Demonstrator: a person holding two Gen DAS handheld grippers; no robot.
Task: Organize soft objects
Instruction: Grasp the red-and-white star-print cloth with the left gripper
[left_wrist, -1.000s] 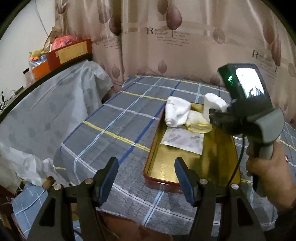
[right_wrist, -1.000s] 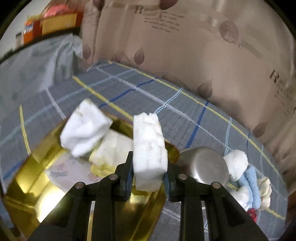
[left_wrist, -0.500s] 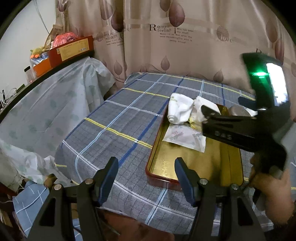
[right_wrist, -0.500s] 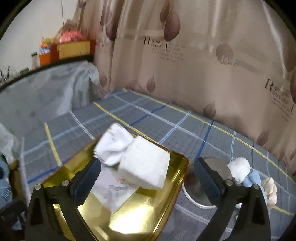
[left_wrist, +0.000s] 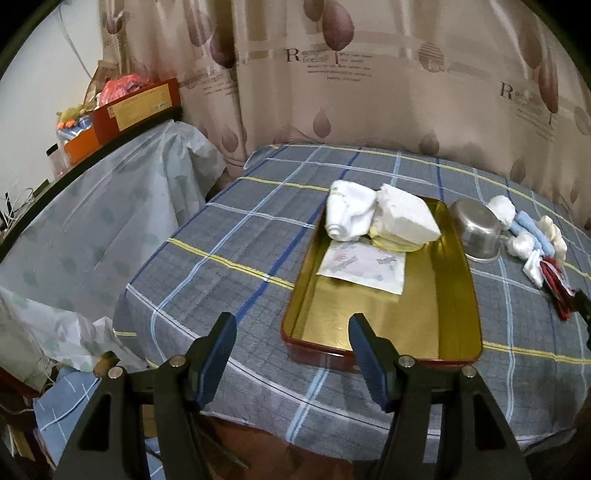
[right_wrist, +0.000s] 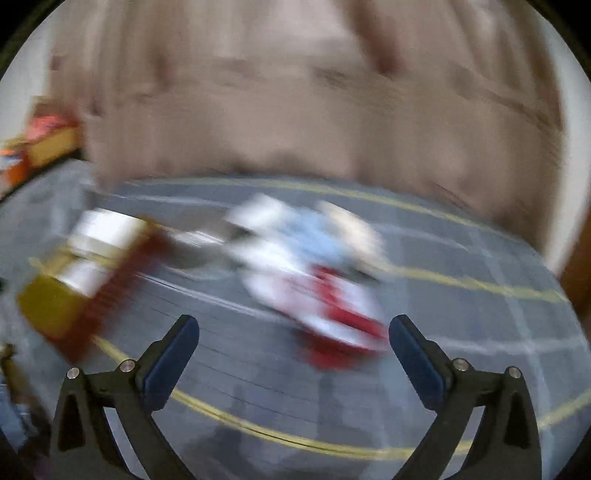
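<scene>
Table (left_wrist: 229, 236) with checked grey cloth, middle | curtain (left_wrist: 388, 92) behind, top | gold tray (left_wrist: 458, 295) holds white cloths | left gripper (left_wrist: 291, 354) open, empty | right gripper (right_wrist: 293, 343) just opened wide, empty, view blurry

My left view is sharp, dimly lit, with glare on the gold tray (left_wrist: 454, 295). My right view is smeared with motion blur. Both curve, darkening at the corners.
</scene>
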